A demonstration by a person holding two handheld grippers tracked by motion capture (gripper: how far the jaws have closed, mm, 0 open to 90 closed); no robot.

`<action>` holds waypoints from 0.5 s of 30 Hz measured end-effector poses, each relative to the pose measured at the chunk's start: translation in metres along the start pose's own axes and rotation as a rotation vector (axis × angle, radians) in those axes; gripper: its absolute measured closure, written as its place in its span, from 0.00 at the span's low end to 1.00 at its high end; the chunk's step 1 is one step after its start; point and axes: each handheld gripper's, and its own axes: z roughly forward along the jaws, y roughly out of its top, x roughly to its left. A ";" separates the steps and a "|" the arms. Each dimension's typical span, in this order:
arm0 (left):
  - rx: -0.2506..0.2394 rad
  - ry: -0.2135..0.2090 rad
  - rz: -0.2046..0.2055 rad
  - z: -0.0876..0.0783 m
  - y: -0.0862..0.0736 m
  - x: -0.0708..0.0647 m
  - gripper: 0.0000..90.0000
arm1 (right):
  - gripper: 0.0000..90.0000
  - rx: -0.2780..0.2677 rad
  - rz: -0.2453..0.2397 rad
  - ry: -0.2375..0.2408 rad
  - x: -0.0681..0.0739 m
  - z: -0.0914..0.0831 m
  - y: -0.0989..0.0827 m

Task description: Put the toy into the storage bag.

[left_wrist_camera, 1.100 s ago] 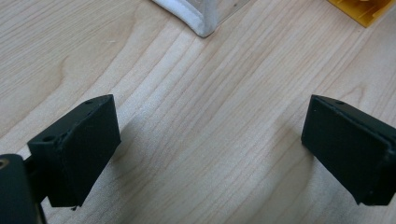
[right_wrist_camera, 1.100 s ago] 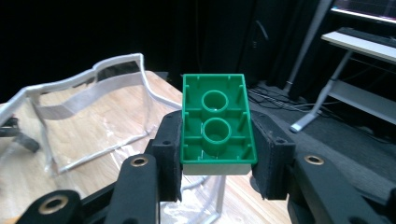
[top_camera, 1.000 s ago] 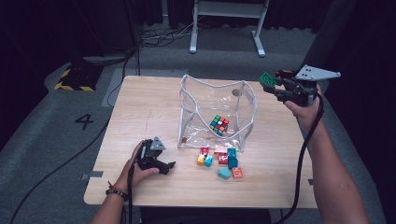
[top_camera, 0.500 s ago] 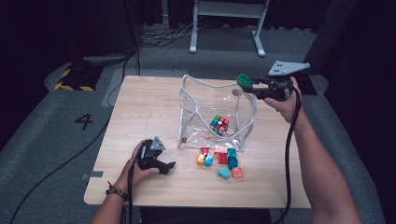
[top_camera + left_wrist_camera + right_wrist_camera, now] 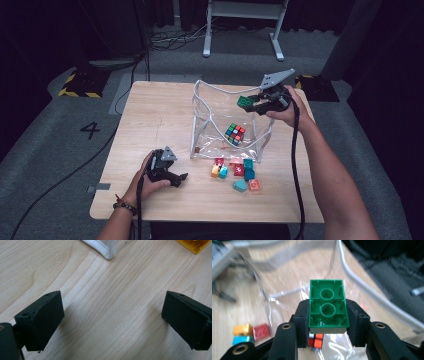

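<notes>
A green toy brick (image 5: 328, 305) is clamped between the jaws of my right gripper (image 5: 329, 315), its hollow underside facing the camera. In the high view that gripper (image 5: 256, 104) holds the green brick (image 5: 244, 102) over the open top of a clear plastic bag (image 5: 210, 117) standing on the wooden table. A colour-puzzle cube (image 5: 234, 134) lies inside the bag. My left gripper (image 5: 176, 178) rests on the table at the front left, jaws open around bare wood (image 5: 112, 322).
Several loose bricks, red, orange and teal (image 5: 239, 171), lie on the table in front of the bag. A bag corner (image 5: 106, 251) and a yellow piece (image 5: 193, 245) lie just beyond the left gripper. The table's front edge (image 5: 200, 217) is near the left hand.
My right gripper has carried the green brick leftward from beyond the bag's right side to above the bag's opening, and slightly lower. The left gripper has stayed put.
</notes>
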 end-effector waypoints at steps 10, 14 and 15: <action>0.006 -0.004 -0.015 0.000 0.000 -0.001 0.05 | 0.66 0.221 -0.028 0.004 -0.008 0.016 -0.004; -0.001 -0.016 -0.005 0.001 0.000 0.000 0.04 | 0.66 0.260 -0.039 0.019 -0.010 0.017 -0.006; -0.002 -0.015 -0.007 0.001 0.000 0.000 0.04 | 0.66 0.291 -0.060 0.013 -0.012 0.015 -0.007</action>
